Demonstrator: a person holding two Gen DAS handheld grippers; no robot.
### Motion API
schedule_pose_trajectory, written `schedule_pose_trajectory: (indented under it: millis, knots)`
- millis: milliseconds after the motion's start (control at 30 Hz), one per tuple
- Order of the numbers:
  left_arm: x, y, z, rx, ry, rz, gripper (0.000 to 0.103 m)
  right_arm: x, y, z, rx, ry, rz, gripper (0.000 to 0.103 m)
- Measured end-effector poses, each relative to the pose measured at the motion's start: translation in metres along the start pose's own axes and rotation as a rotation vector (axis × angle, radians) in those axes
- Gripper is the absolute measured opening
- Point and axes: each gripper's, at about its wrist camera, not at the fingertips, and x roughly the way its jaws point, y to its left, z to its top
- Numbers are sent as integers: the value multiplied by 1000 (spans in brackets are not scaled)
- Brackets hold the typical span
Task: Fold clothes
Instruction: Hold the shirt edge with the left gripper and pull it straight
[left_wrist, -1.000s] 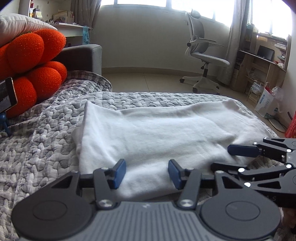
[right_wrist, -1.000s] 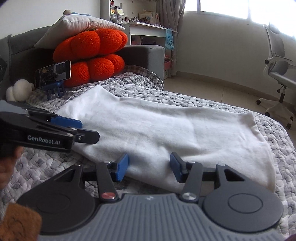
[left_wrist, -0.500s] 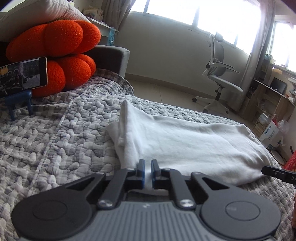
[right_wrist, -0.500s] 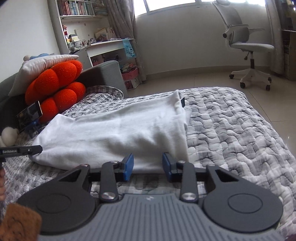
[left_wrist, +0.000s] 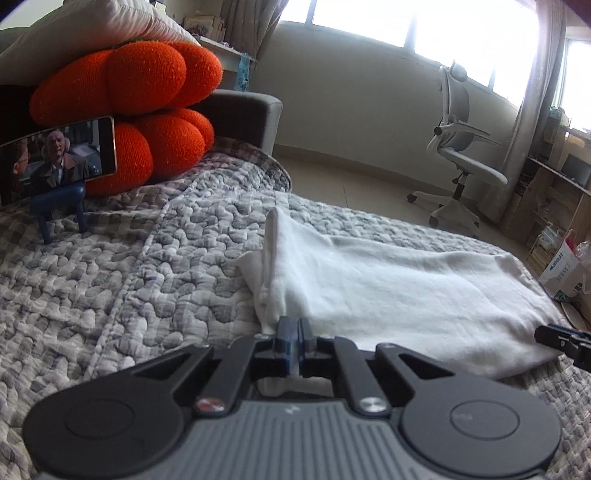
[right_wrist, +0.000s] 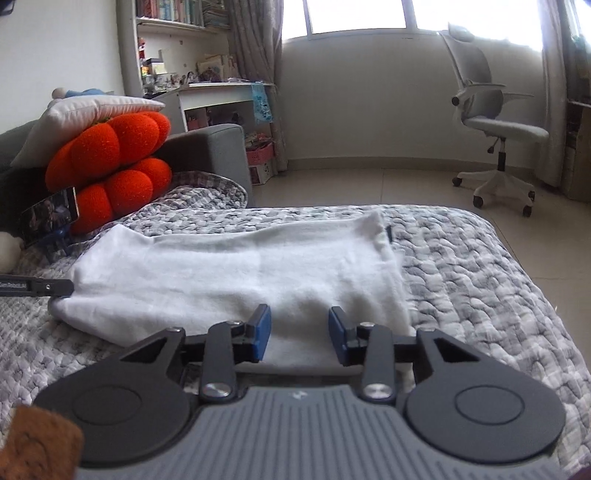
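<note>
The white garment (left_wrist: 399, 291) lies folded into a long flat band across the bed (left_wrist: 129, 280), soft and slightly fuzzy, with rounded corners. The bed carries a grey-and-white quilt (right_wrist: 480, 280) with a puffy, pebbled surface.

Left wrist view: the left gripper (left_wrist: 294, 330) has its blue fingers (left_wrist: 283, 332) pressed together on the near left corner of the garment, where the cloth bunches into a raised ridge. Only this view shows that pinch close up. The tip of the right gripper (left_wrist: 561, 338) enters at the right edge, beside the garment's far end.

Right wrist view: the right gripper (right_wrist: 300, 330) stands over the opposite end of the garment. Its fingers (right_wrist: 262, 328) are apart and opening, cloth lying beneath and between them, the pads not pressing it. The left gripper (right_wrist: 55, 287) shows here only as a thin black bar touching the garment's left corner.

Both views show orange, lobed plush cushions (left_wrist: 147, 110) under a white pillow (right_wrist: 92, 114), a phone (left_wrist: 55, 158) on a blue stand, and a grey office chair (right_wrist: 495, 125) on the tiled floor.
</note>
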Motion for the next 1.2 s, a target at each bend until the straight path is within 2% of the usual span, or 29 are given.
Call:
schedule_pose_trajectory:
  millis: [167,267,600,900,1033,1200]
  knots:
    - [1,3,0,-11,6,4,5,24,15,-5,-72,34,11,40]
    - [1,5,-1,-18,4,-2,5,24,9,-8,-31,23,20,41]
    - [3,2,0,-29,15,22,5,23,16,-9,-37,21,-7,44]
    - [5,-15,-7,19,-14,115,5,23,24,-11,-54,16,-40,48]
    - [4,-14,-7,11,-16,117,5,23,25,-12,-52,14,-48,48]
    - [5,-26,-14,61,-41,163,5,24,26,-11,-41,12,-51,50]
